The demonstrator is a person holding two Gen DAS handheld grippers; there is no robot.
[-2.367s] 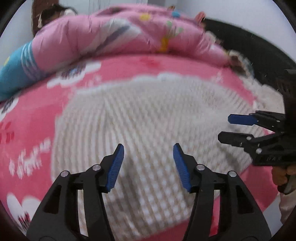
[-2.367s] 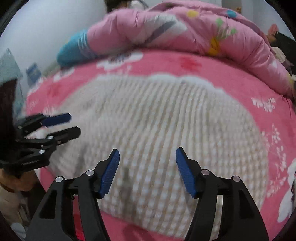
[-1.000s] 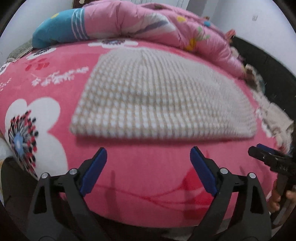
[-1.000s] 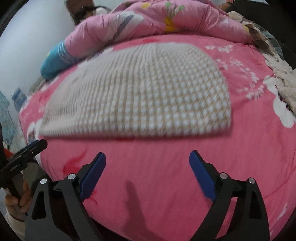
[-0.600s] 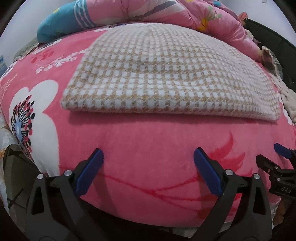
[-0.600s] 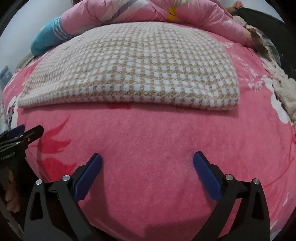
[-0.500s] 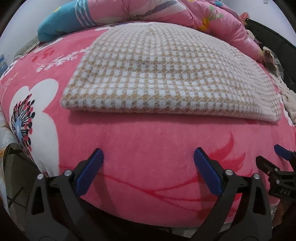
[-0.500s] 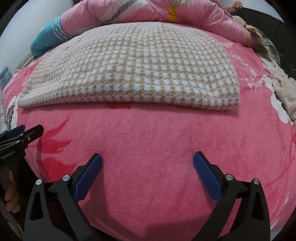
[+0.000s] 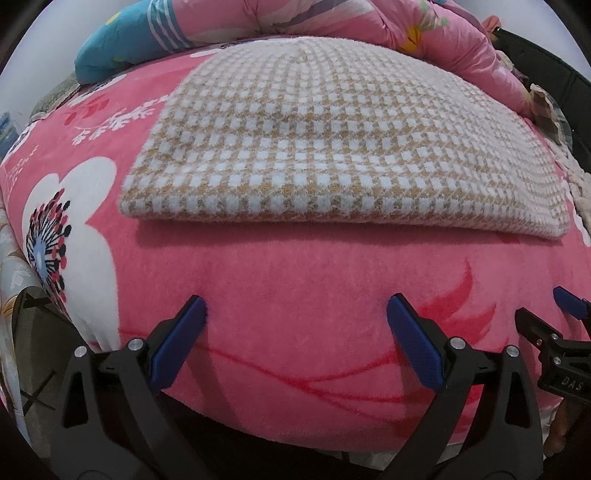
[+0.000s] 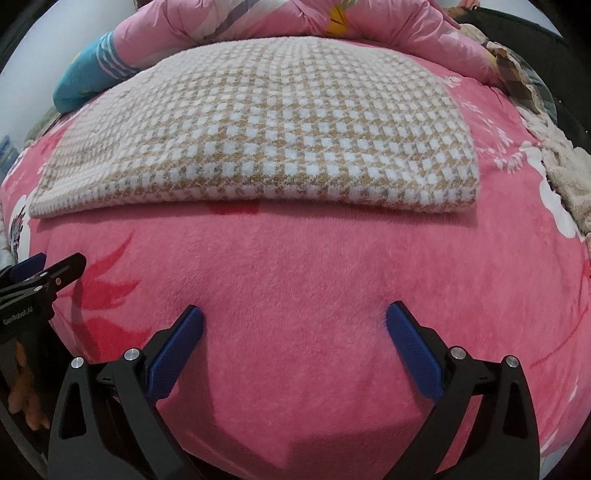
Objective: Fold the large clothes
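A beige-and-white checked knit garment [image 9: 332,147] [image 10: 280,140] lies folded into a flat rectangle on a pink flowered blanket [image 9: 295,295] [image 10: 295,295] that covers the bed. My left gripper [image 9: 295,306] is open over the blanket near the bed's front edge, short of the garment's near fold, with nothing between its fingers. My right gripper [image 10: 294,312] is open the same way, further right along the front edge. Each gripper also shows at the side of the other's view: the right gripper [image 9: 554,317] low right, the left gripper [image 10: 48,266] low left.
A pink quilt [image 9: 332,18] [image 10: 295,18] and a blue striped pillow [image 9: 122,48] [image 10: 88,74] are heaped behind the garment. Cream fluffy cloth [image 10: 565,177] lies at the right edge of the bed. Floor [image 9: 33,350] shows below the bed's left corner.
Both grippers drew back from above the garment to the bed's front edge and tipped downward. Their jaws spread wider. The garment stayed flat on the blanket.
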